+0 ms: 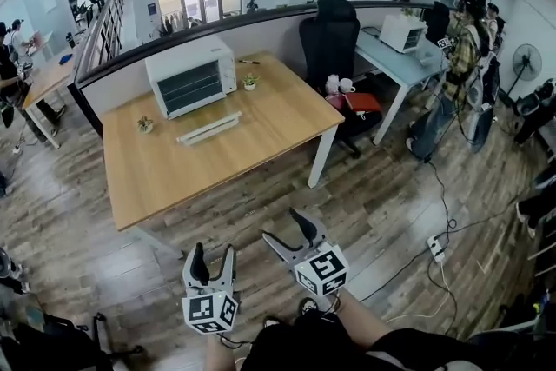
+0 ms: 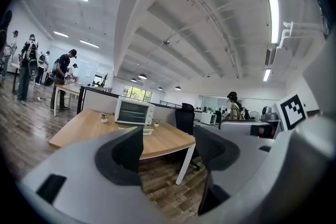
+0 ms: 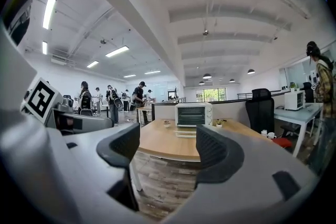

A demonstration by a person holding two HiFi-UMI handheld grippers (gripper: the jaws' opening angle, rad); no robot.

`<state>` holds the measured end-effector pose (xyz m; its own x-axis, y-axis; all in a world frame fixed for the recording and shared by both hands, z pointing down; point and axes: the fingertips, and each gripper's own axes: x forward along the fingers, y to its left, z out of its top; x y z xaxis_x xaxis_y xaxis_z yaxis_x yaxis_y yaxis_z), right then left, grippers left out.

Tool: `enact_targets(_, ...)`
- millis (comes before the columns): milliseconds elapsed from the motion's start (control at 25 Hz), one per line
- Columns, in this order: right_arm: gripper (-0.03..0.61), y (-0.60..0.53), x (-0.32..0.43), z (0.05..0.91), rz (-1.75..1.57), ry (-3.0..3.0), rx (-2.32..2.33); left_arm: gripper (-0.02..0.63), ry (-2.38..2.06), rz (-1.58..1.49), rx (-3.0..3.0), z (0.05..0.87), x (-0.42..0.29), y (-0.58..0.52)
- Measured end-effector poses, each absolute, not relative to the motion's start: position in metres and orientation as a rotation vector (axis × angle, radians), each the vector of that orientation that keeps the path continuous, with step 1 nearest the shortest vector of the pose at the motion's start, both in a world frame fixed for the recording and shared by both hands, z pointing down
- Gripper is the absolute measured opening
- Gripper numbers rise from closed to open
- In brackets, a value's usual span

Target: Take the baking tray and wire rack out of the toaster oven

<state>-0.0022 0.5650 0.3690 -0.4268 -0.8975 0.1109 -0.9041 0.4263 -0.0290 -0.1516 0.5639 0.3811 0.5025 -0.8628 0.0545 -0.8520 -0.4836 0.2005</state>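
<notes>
A white toaster oven (image 1: 191, 76) stands at the far left of a wooden table (image 1: 217, 178), its glass door closed; what is inside cannot be made out. It also shows small and far off in the left gripper view (image 2: 134, 112) and the right gripper view (image 3: 193, 114). My left gripper (image 1: 215, 256) (image 2: 168, 152) and right gripper (image 1: 288, 232) (image 3: 168, 147) hang over the floor well short of the table's near edge. Both point level toward the table. Both are open with nothing between their fingers.
A long white flat object (image 1: 209, 128) lies on the table in front of the oven, with small potted plants (image 1: 145, 124) (image 1: 250, 82) either side. A black office chair (image 1: 330, 39) stands at the table's right end. A power strip (image 1: 436, 248) and cable lie on the floor at right; people stand beyond.
</notes>
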Motion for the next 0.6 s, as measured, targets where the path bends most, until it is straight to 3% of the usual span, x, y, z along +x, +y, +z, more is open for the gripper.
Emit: enact_targets(600,0.342,0.525,-0.006,0.370,0.134,-2.590,1.654,0.295,-1.453,-0.064,2.573,0.377,-0.153,0.522)
